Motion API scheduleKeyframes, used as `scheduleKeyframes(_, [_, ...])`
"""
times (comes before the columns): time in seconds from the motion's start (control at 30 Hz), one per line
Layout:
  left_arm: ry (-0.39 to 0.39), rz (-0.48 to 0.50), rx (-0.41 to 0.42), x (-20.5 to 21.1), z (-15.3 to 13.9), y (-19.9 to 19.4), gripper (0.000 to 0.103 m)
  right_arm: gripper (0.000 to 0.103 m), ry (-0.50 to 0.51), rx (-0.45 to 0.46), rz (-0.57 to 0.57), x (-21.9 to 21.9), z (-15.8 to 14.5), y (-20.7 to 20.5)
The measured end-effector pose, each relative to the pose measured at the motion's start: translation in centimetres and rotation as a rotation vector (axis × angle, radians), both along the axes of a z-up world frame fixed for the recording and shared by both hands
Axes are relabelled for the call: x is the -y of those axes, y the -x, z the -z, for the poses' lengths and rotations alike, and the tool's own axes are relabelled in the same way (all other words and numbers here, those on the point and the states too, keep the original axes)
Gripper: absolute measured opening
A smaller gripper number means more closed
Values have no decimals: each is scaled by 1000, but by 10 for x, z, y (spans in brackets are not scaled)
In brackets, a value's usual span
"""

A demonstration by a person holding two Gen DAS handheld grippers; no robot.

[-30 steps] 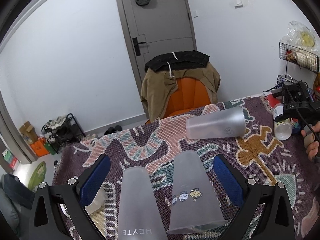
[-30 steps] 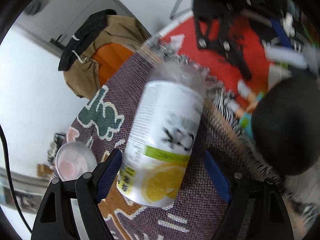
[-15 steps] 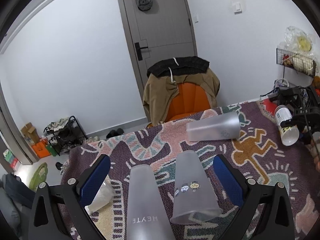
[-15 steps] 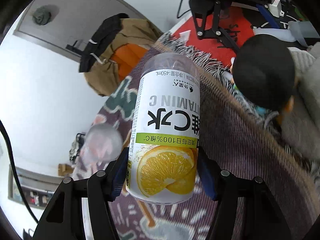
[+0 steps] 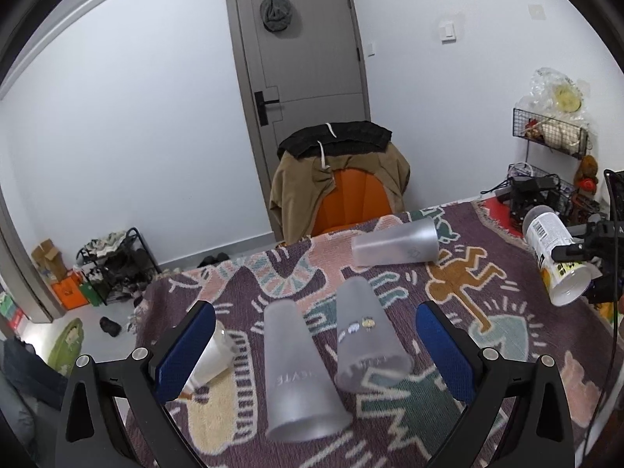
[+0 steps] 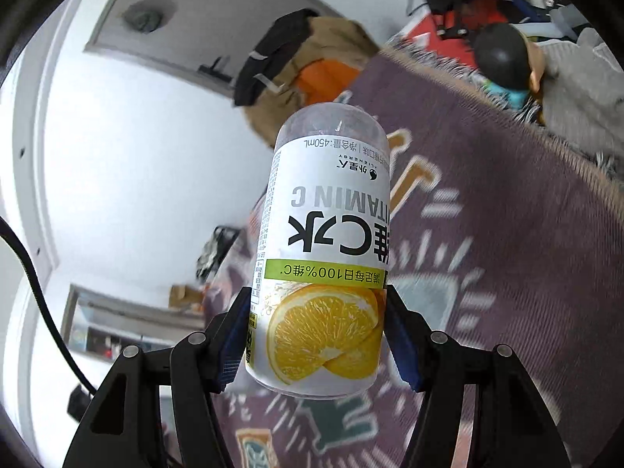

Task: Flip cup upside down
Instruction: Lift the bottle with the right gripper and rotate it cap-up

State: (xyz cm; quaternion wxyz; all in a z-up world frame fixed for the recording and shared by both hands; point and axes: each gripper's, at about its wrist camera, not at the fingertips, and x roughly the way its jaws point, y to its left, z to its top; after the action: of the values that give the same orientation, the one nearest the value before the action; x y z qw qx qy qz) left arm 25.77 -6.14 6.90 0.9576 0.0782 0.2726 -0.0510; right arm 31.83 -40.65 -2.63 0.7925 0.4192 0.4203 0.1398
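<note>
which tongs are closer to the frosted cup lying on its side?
Left, probably. The left tongs sit open behind two upturned cups, facing the toppled frosted cup across the rug. The right tongs are off to its right, raised and shut on the vitamin C cup.

The white orange-printed plastic cup (image 6: 323,257) has a glossy label. Three frosted translucent plastic cups (image 5: 300,370) look matt. The purple patterned woven cloth (image 5: 468,312) looks rough. Blue gripper pads (image 5: 187,347) appear matt.
</note>
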Motion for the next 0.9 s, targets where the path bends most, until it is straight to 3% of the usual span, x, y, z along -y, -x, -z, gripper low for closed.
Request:
scheduleKeyframes(0.2, [4,-2,-8,-21,1,30,103,64,55,34,-63,-37,-14,35])
scheduleKeyframes(0.37, [67,-28,-33,-48,0,51,103,64,110,38,-125,-72,-19,50])
scheduleKeyframes(0.9, [152,-102,-72,-109,20,96,103,64,219,-1,-304,-151,11,101])
